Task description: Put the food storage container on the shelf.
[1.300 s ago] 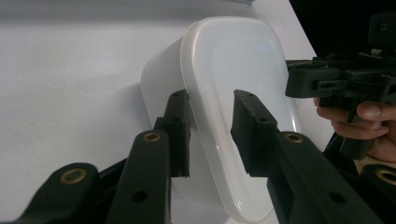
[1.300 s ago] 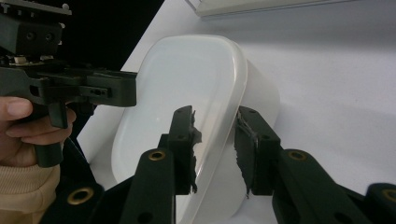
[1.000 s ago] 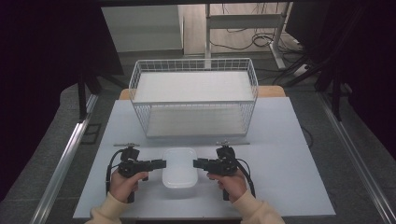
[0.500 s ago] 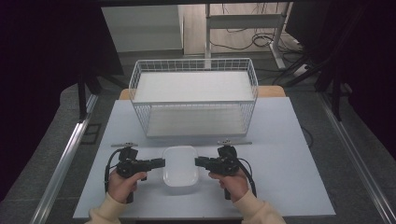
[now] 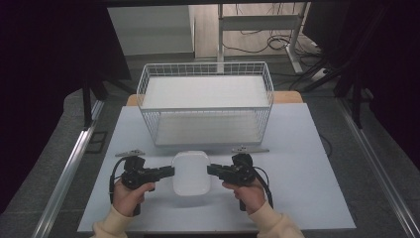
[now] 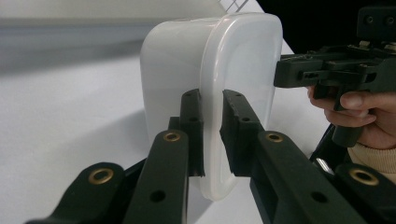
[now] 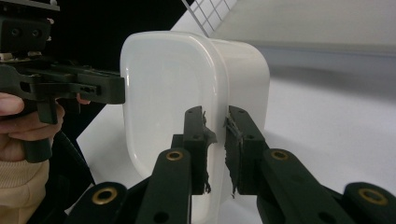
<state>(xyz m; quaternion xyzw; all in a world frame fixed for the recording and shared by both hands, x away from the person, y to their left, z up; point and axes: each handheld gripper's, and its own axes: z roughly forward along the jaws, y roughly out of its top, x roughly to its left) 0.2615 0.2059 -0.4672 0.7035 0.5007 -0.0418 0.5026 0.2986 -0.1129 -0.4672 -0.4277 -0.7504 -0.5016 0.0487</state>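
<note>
A wire basket (image 5: 205,104) stands at the far side of the table (image 5: 317,173). Near the front edge a white box (image 5: 190,172) sits between both hands, whose forearms come in low with wrists level, each gripper pointing inward at it. The left gripper (image 5: 168,171) pinches the box's lid rim on one side, its jaws narrow and having just been closing. The right gripper (image 5: 212,170) clamps the opposite rim likewise, jaws narrowed after closing in.
</note>
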